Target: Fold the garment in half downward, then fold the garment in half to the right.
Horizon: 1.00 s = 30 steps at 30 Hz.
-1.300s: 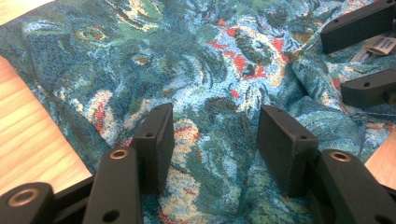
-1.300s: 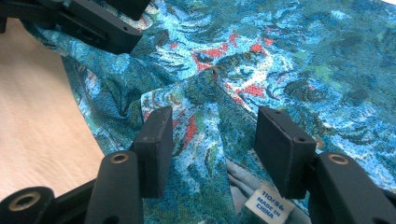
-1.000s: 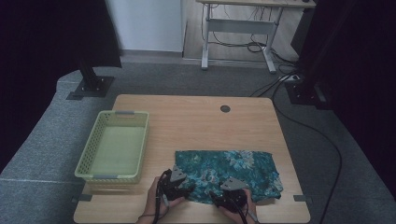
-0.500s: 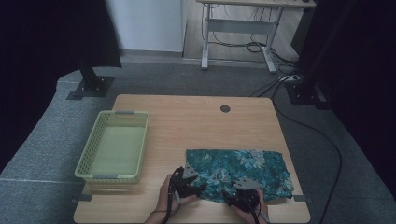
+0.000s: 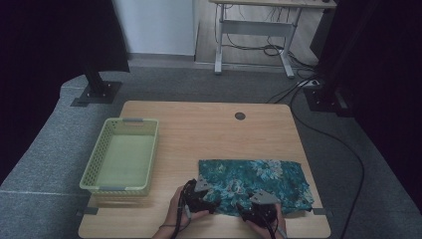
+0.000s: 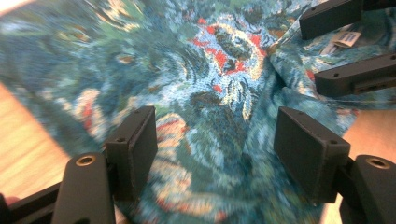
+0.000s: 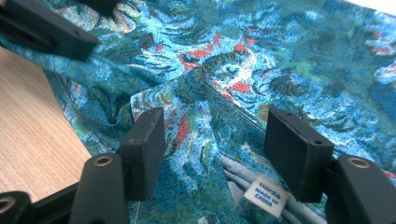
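Teal floral cloth at table's near edge, both claws agape

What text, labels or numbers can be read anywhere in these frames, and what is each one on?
"110/56" over "MADE IN CHINA": on the small white tag sewn to the teal floral cloth, seen between the open jaws of the right gripper.
A second pale tag in the left gripper view carries print too blurred to read.
The green basket and table show no lettering.
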Tool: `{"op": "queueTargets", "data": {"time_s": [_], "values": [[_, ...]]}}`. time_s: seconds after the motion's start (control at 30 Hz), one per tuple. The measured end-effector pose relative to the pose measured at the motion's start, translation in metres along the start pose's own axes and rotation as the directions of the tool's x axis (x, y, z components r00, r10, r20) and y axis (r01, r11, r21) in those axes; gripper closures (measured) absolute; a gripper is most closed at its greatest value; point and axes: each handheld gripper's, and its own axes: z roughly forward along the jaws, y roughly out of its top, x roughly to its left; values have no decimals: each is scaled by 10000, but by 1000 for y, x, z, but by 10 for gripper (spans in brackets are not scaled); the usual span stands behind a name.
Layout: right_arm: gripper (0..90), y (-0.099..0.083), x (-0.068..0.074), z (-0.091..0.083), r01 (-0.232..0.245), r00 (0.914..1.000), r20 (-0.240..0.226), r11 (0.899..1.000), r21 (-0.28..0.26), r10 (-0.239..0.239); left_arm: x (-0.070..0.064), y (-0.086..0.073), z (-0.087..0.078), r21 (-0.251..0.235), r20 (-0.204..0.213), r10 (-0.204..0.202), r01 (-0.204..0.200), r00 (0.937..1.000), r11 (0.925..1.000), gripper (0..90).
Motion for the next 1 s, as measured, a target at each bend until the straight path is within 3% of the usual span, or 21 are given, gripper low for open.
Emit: {"op": "queueTargets", "data": {"time_s": [0.17,0.37,0.47,0.73,1.0], "values": [[365,0,9,-5,197,9998,-87,9995,-240,-199,9,-4,-26,-396,-248,-129,120,9996,9991,291],[365,1,18,-16,346,9985,-416,9981,-509,-367,20,-11,-42,-569,-583,-387,354,9976,9978,297],[364,2,20,-21,280,9983,-499,9975,-653,-313,25,-12,-44,-685,-600,-594,552,9964,9961,301],[365,2,21,-21,341,9982,-474,9974,-634,-371,25,-14,-38,-418,-662,-587,560,9961,9976,300],[368,3,22,-25,313,9984,-452,9964,-792,-350,30,-13,-38,-462,-724,-886,854,9934,9953,279]]}}
